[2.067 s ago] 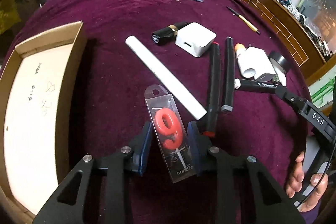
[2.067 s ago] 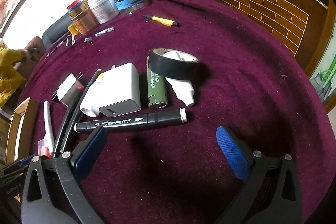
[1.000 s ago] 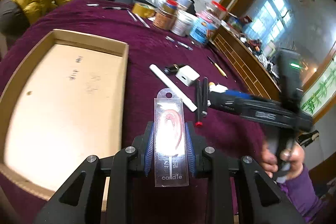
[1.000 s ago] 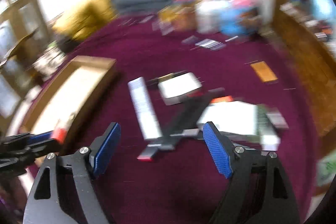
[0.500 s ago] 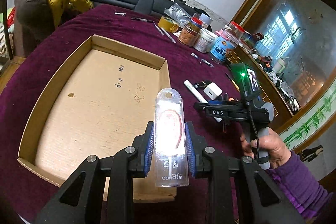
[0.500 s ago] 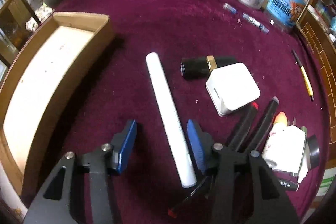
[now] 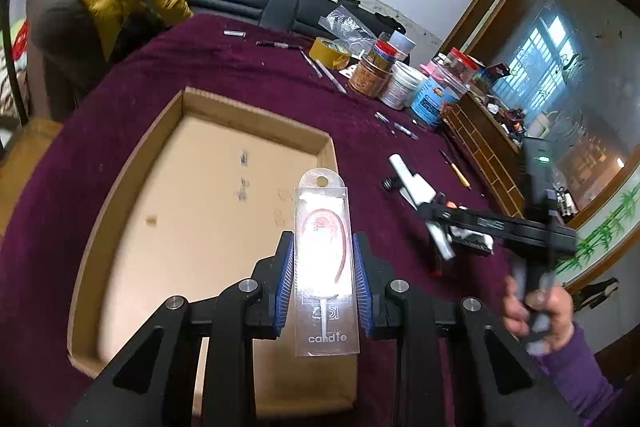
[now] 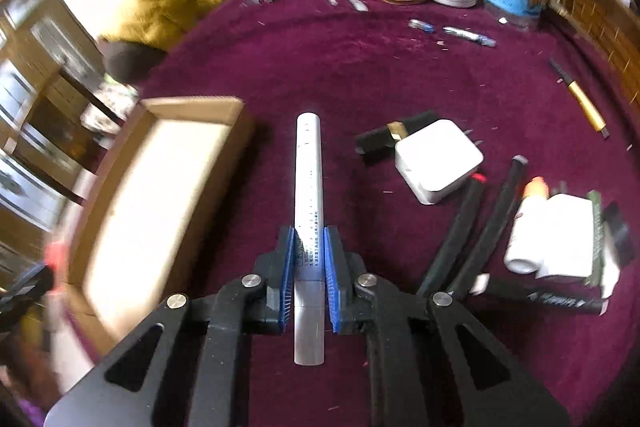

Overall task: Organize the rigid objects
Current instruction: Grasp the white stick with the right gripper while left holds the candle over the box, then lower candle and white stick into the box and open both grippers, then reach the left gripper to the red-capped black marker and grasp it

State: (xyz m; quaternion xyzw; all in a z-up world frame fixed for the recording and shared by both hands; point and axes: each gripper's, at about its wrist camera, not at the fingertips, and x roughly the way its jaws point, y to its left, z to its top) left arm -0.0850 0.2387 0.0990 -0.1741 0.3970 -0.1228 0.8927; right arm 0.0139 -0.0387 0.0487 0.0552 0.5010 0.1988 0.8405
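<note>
Gripping a clear candle pack (image 7: 325,267), the left tongs (image 7: 322,281) hung over the cardboard tray (image 7: 132,167). The right tongs (image 8: 309,267) clamped a white tube (image 8: 308,187) on the bench (image 8: 360,75); a white charger (image 8: 438,159) lay at two o'clock.

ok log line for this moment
left claw: shut on candle pack, over box | right claw: shut on white tube
</note>
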